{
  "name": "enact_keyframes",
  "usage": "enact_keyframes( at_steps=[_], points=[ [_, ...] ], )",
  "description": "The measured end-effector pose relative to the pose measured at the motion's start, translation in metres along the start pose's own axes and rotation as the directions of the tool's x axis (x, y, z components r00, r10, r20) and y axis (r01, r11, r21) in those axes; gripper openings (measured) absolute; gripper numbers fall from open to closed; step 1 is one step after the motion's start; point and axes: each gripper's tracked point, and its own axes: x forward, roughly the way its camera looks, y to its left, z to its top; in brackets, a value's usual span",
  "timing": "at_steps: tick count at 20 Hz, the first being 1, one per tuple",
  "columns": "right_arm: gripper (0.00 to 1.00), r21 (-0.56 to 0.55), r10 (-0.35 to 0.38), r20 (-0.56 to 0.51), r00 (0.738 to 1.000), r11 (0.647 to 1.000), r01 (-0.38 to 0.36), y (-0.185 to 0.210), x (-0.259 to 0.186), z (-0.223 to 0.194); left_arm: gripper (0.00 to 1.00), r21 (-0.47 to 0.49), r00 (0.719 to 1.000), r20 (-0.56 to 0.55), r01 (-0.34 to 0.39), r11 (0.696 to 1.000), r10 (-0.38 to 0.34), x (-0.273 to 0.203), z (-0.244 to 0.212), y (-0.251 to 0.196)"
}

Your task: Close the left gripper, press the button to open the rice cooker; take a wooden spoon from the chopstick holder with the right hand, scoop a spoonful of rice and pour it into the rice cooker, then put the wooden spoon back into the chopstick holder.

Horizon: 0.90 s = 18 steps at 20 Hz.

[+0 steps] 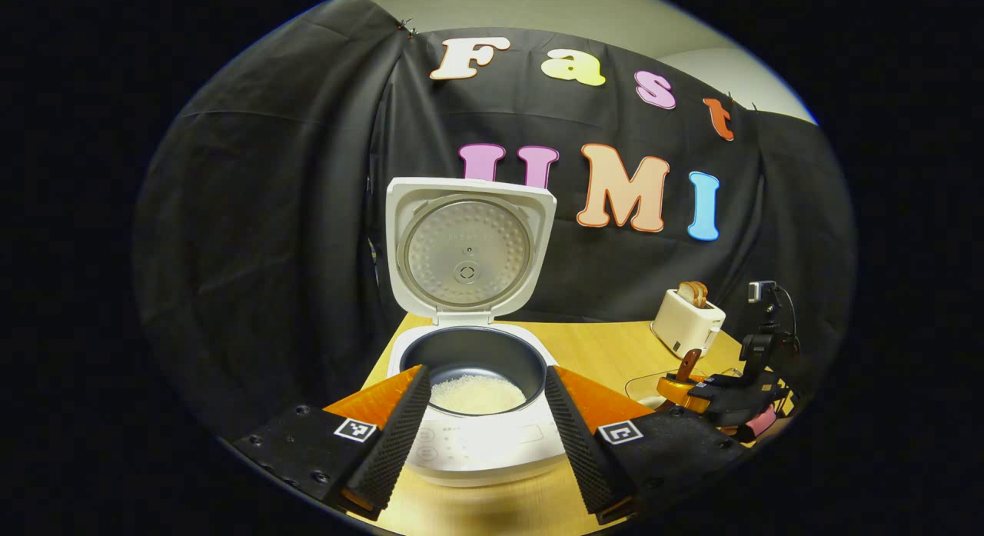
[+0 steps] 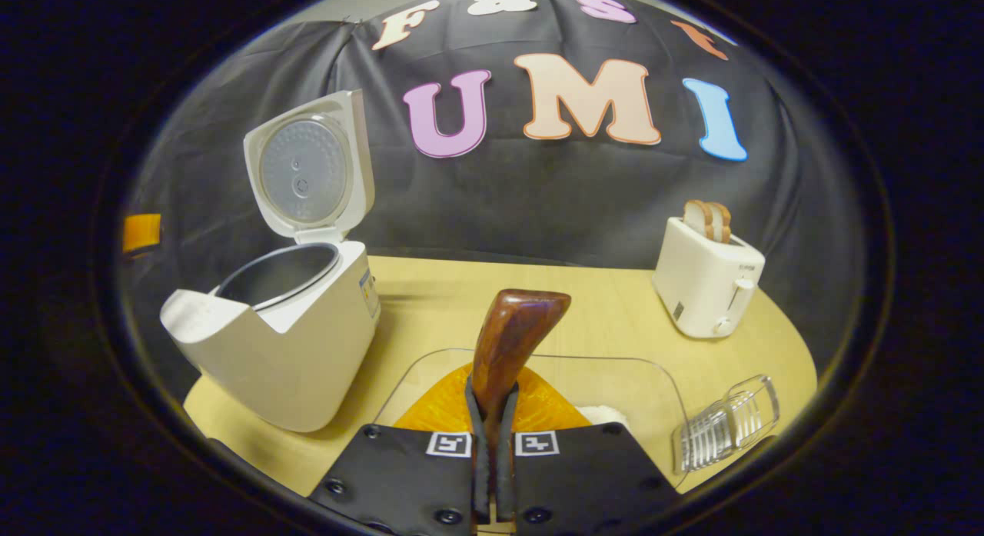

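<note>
Wooden table (image 2: 600, 305), rice cooker (image 1: 469, 351) lid up, rice (image 1: 477, 394) inside in left gripper view, left gripper (image 1: 480, 432) spread wide, right gripper (image 2: 490, 444) clamping wooden spoon (image 2: 511, 344), toaster (image 2: 707, 278) beyond.

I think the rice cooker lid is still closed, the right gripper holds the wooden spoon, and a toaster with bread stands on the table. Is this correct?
Not fully. The rice cooker lid is open and stands upright, with rice in the pot, as the left gripper view shows. The rest holds: the right gripper holds the wooden spoon, and the toaster with bread stands on the table.

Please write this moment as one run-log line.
cooker lid: open | rice: in pot | left claw: open | right claw: shut on wooden spoon
</note>
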Motion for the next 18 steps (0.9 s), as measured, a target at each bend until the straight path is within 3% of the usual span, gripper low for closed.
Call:
enact_keyframes(
  at_steps=[5,11,14,18],
  points=[
    [0.05,0.199,0.051,-0.044,0.998,0.979,-0.041,0.002,0.0,-0.004,0.88,0.005,1.0,-0.005,0.01,1.0,-0.01,0.002,0.0,0.001],
    [0.07,0.448,0.048,-0.073,0.996,0.894,-0.01,-0.027,-0.008,-0.004,0.88,-0.003,0.999,-0.008,0.033,0.999,-0.033,0.006,-0.003,-0.004],
    [0.05,0.501,0.054,-0.063,0.997,0.865,-0.016,-0.04,-0.014,0.002,0.88,0.001,0.999,-0.002,0.046,0.999,-0.046,0.006,0.0,-0.011],
    [0.07,0.588,0.114,-0.052,0.992,0.806,-0.062,-0.047,-0.024,0.012,0.88,0.011,0.998,0.006,0.059,0.998,-0.059,0.005,0.003,-0.015]
  ],
)
